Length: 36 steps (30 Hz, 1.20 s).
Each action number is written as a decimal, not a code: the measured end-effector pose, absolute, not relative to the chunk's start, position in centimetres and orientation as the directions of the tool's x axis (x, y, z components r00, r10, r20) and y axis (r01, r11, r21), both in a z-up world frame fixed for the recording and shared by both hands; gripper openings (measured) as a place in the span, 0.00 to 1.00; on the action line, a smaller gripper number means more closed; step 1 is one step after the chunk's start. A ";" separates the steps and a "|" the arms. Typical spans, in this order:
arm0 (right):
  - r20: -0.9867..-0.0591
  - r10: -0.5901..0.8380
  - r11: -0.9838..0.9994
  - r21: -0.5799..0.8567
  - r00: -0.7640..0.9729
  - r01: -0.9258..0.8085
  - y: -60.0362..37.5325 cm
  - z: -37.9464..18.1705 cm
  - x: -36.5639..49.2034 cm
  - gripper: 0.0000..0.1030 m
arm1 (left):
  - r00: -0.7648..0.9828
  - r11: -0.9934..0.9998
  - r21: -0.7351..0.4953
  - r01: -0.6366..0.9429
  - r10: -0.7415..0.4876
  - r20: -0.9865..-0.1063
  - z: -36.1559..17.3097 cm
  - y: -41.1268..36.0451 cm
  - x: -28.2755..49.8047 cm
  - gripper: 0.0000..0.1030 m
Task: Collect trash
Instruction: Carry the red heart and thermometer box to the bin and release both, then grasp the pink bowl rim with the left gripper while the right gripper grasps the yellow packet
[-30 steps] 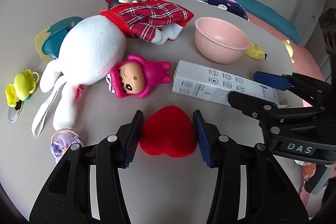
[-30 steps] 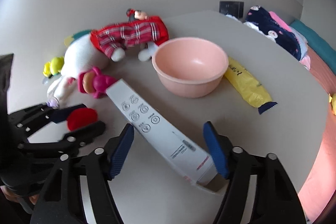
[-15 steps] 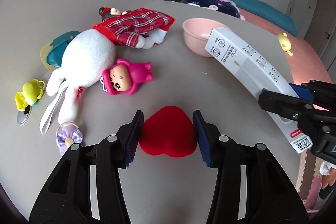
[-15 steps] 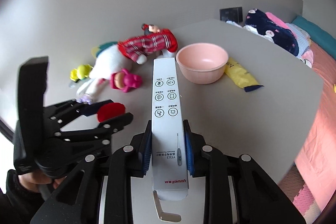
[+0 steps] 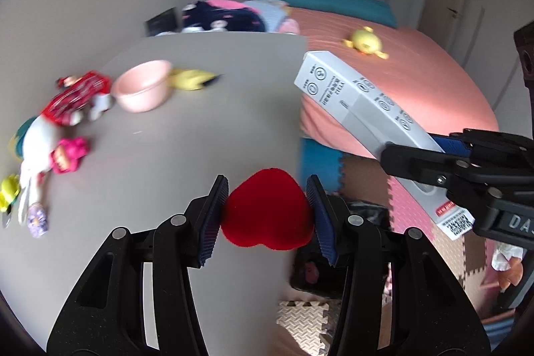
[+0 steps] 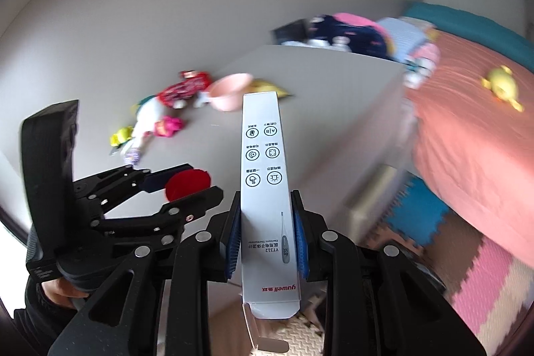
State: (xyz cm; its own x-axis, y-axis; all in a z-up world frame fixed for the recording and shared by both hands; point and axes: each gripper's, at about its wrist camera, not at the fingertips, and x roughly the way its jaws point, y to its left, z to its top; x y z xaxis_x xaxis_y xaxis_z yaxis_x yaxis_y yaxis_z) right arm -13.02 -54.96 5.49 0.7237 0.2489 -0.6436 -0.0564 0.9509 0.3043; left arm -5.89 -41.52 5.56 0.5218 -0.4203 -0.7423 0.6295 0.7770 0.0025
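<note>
My left gripper [image 5: 267, 216] is shut on a red heart-shaped box [image 5: 267, 216] and holds it in the air over the table's right edge. It also shows in the right wrist view [image 6: 187, 186]. My right gripper [image 6: 267, 239] is shut on a long white thermometer carton [image 6: 263, 172], held off the table and pointing forward. The carton also shows at the right of the left wrist view [image 5: 360, 102]. A yellow wrapper [image 5: 192, 79] lies on the table behind a pink bowl [image 5: 142, 87].
A grey table [image 5: 200, 139] carries a white plush rabbit [image 5: 33, 139], a plaid-dressed doll [image 5: 76, 95], a pink doll [image 5: 66, 155] and small toys at the left. To the right are a bed with a salmon cover [image 5: 400, 82] and foam floor tiles [image 5: 367, 169]. A dark bin [image 5: 320, 262] sits below the table edge.
Both grippers have swung right and away from the table with their loads. The toys and bowl now lie farther off at the left; the bed and floor have come into view.
</note>
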 end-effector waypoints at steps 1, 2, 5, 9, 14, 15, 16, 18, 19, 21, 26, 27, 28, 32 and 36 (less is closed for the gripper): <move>-0.644 0.223 0.952 0.305 0.732 -0.022 -56.5 5.3 -14.1 0.28 | 0.503 0.753 0.005 0.657 -0.434 -0.748 5.4 -43.1 -6.7 0.47; -0.643 0.209 0.951 0.308 0.736 -0.001 -57.5 5.1 -14.8 0.28 | 0.491 0.736 0.011 0.677 -0.441 -0.751 5.0 -44.1 -7.4 0.47; -0.647 0.160 0.946 0.317 0.745 0.073 -60.6 4.4 -17.2 0.28 | 0.448 0.684 0.019 0.729 -0.457 -0.768 3.7 -47.6 -9.1 0.47; -0.668 0.103 0.937 0.315 0.737 0.154 -63.7 3.1 -19.4 0.28 | 0.390 0.623 0.013 0.782 -0.473 -0.790 1.7 -51.0 -11.0 0.47; -0.703 0.048 0.919 0.309 0.709 0.245 -67.1 1.0 -21.6 0.28 | 0.306 0.555 -0.006 0.832 -0.469 -0.828 -1.4 -54.3 -12.8 0.47; -0.710 0.039 0.912 0.313 0.703 0.266 -67.8 0.6 -21.9 0.28 | 0.290 0.542 -0.009 0.840 -0.462 -0.838 -2.1 -54.9 -13.1 0.47; -0.714 0.034 0.906 0.317 0.699 0.280 -68.3 0.2 -22.1 0.28 | 0.279 0.534 -0.009 0.846 -0.456 -0.845 -2.5 -55.4 -13.3 0.47; -0.727 0.030 0.892 0.329 0.687 0.309 -69.4 -0.7 -22.3 0.30 | 0.252 0.513 -0.012 0.858 -0.442 -0.861 -3.4 -56.1 -13.5 0.48; -0.737 0.025 0.887 0.328 0.676 0.325 -69.7 -1.1 -22.2 0.45 | 0.254 0.512 -0.001 0.859 -0.427 -0.868 -3.9 -56.5 -13.7 0.62; -0.749 -0.030 0.863 0.315 0.662 0.396 -70.8 -1.8 -22.5 0.85 | 0.293 0.527 0.032 0.849 -0.421 -0.859 -4.0 -56.3 -14.3 0.95; -0.700 -0.074 0.808 0.375 0.710 0.454 -72.5 -1.5 -23.7 0.90 | 0.337 0.545 0.053 0.837 -0.436 -0.835 -3.1 -55.6 -14.0 0.95; -0.696 -0.079 0.803 0.379 0.713 0.459 -72.6 -1.5 -23.8 0.90 | 0.339 0.549 0.051 0.834 -0.437 -0.833 -3.0 -55.5 -13.8 0.95; -0.693 -0.082 0.801 0.382 0.716 0.461 -72.7 -1.4 -23.9 0.90 | 0.340 0.556 0.045 0.830 -0.440 -0.831 -2.8 -55.4 -13.6 0.95; -0.688 -0.062 0.812 0.387 0.723 0.438 -72.1 -1.0 -23.5 0.90 | 0.336 0.572 0.024 0.820 -0.446 -0.830 -2.5 -54.9 -12.9 0.95; -0.692 -0.027 0.824 0.393 0.722 0.408 -71.3 -0.7 -22.2 0.90 | 0.335 0.579 0.018 0.815 -0.445 -0.831 -2.3 -54.4 -12.3 0.95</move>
